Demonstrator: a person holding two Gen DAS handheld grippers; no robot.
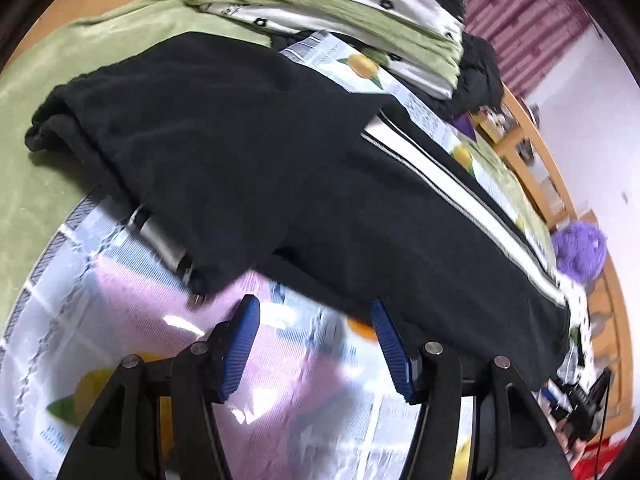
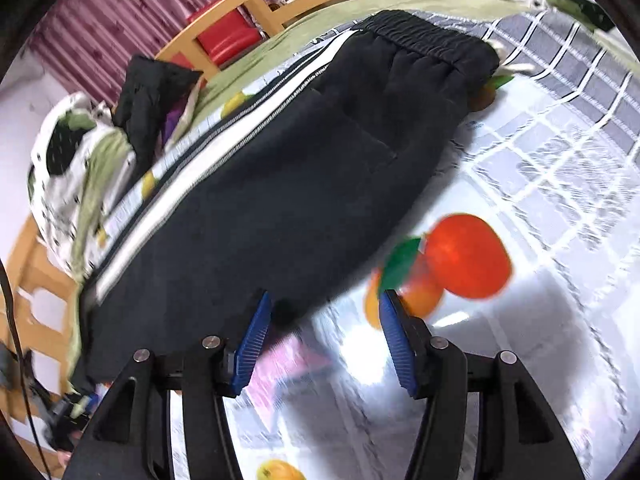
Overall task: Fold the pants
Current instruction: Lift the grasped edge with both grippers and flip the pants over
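Black pants [image 1: 304, 168] with white side stripes lie on a glossy fruit-print tablecloth [image 1: 120, 320]. In the left wrist view the leg ends are folded over toward the left. My left gripper [image 1: 314, 312] is open and empty, its blue fingertips just short of the pants' near edge. In the right wrist view the pants [image 2: 280, 184] stretch away to the elastic waistband [image 2: 432, 36] at the far end. My right gripper [image 2: 324, 304] is open and empty, with its left pad at the pants' near edge.
A pile of green and white spotted bedding [image 1: 332, 4] and a dark garment [image 1: 480, 76] lie beyond the pants. A wooden bed rail [image 1: 532, 148] and a purple plush [image 1: 580, 252] are at the right. A red cushion [image 2: 228, 36] sits behind the rail.
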